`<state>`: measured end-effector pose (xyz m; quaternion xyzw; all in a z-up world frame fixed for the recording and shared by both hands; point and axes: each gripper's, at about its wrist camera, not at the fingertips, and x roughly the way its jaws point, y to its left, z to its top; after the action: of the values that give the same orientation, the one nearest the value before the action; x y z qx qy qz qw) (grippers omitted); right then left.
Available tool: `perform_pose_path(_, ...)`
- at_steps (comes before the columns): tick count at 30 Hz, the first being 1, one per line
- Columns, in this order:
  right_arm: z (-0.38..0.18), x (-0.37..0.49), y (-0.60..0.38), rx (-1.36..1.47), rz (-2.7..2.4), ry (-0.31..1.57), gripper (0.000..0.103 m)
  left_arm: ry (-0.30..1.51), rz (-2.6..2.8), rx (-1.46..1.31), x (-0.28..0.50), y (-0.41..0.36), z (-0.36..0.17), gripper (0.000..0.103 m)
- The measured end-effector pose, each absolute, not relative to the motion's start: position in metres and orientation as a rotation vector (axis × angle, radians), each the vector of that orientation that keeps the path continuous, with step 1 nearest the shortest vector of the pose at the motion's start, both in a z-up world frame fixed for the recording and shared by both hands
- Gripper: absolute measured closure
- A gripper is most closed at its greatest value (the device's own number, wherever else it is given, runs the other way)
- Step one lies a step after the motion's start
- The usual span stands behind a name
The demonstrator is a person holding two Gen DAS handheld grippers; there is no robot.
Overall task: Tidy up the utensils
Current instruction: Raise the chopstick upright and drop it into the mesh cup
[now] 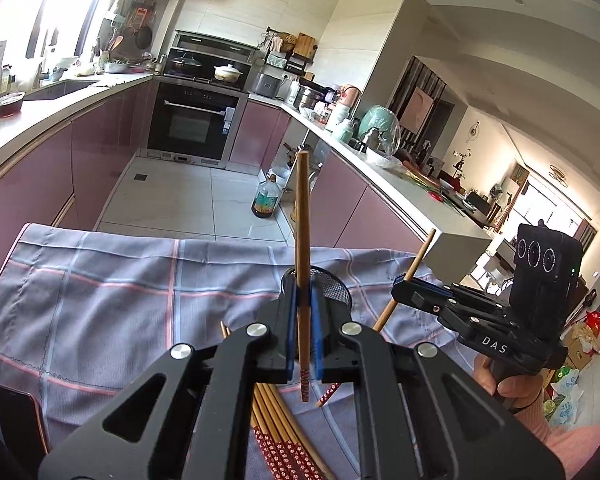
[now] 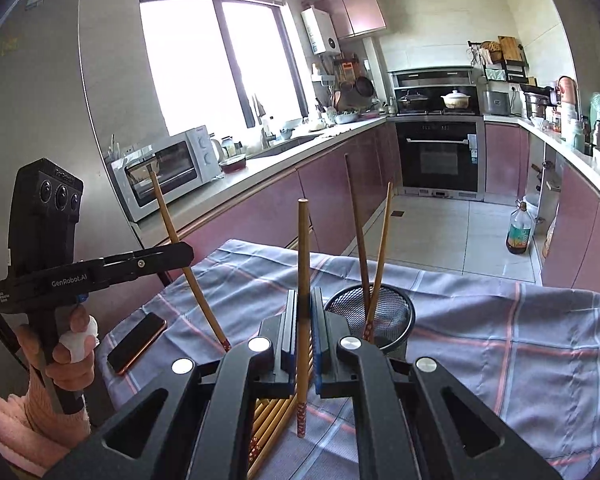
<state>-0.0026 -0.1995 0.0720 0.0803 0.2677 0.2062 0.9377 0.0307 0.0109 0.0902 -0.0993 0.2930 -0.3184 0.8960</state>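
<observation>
My left gripper [image 1: 303,312] is shut on a wooden chopstick [image 1: 302,216] held upright, its red patterned end down. My right gripper [image 2: 304,312] is shut on another upright chopstick [image 2: 303,260]. Each gripper shows in the other's view: the right gripper [image 1: 400,284] with its slanted chopstick [image 1: 414,262], the left gripper [image 2: 188,252] with its chopstick [image 2: 176,232]. A black mesh holder [image 2: 384,320] stands on the checked cloth, with two chopsticks [image 2: 364,248] leaning in it; it also shows in the left wrist view [image 1: 332,284]. Several loose chopsticks [image 2: 272,420] lie on the cloth below the grippers.
A grey checked cloth [image 2: 500,328] covers the table. A phone [image 2: 138,342] lies at its left edge. Pink kitchen cabinets, an oven [image 2: 440,156] and a microwave [image 2: 168,168] stand beyond. An oil bottle [image 2: 520,228] stands on the floor.
</observation>
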Motion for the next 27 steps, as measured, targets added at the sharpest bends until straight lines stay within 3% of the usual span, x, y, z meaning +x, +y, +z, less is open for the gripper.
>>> perform_pose_path(27, 0.133, 0.025, -0.229, 0.114, 0.301, 0.386, 0.098, 0.49, -0.63, -0.101, 0.073, -0.054, 0.154, 0.096)
